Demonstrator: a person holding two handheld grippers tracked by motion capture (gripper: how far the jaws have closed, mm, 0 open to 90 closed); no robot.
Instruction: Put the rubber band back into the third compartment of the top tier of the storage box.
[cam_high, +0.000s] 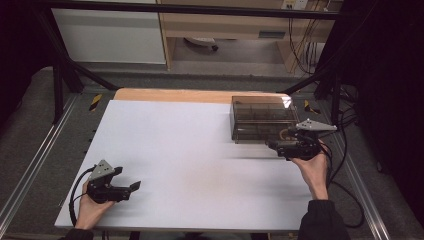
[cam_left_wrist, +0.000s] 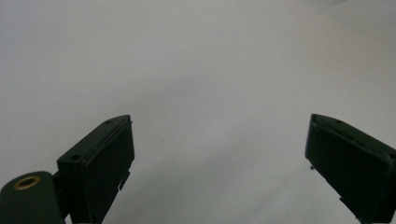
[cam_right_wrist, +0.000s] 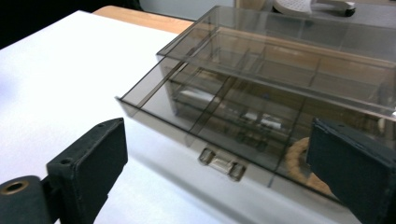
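Observation:
A smoked see-through box stands at the back right of the white table. Its divided drawer is pulled partly out, and a small clear handle sits on the drawer front. A tan coil lies in the drawer's near right compartment. My right gripper hovers just before the drawer front; in the right gripper view the right gripper is open, with nothing pressed between its pads. At the front left corner my left gripper rests low over bare table; in the left gripper view the left gripper is open and empty.
A wooden strip runs along the table's far edge. Black frame bars slant down at both back corners. Cables trail off the right side by the right hand. Cabinets stand beyond the table.

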